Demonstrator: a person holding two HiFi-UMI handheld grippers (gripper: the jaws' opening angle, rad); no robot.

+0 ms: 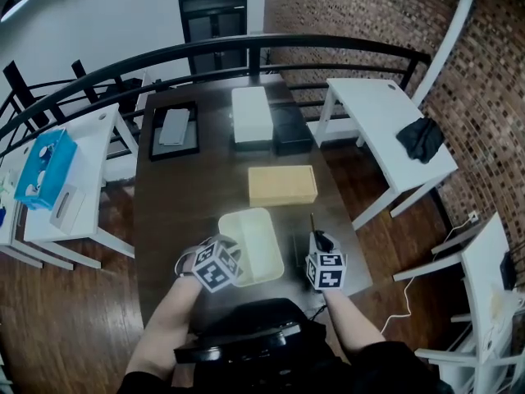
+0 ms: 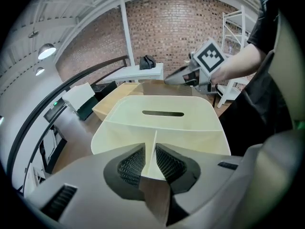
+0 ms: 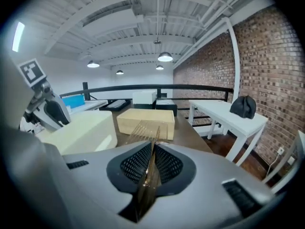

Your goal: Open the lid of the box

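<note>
- Cream box [image 1: 256,238]: sits by the near edge of the dark surface [image 1: 168,203], slotted top [image 2: 163,113] facing up.
- Left hand-held gripper [image 2: 150,160]: jaws pinched on a thin cream fin on the box's near-left side.
- Right hand-held gripper [image 3: 151,163]: just right of the box and apart from it, clamped on a thin amber toothed strip [image 3: 143,130].
- Tan box [image 1: 282,185]: beyond, with a bare gap between it and the cream box.
- White box [image 1: 251,115] and black box [image 1: 291,128]: side by side at the far end.
- The left half of the surface is bare up to a black tray [image 1: 174,130].
</note>
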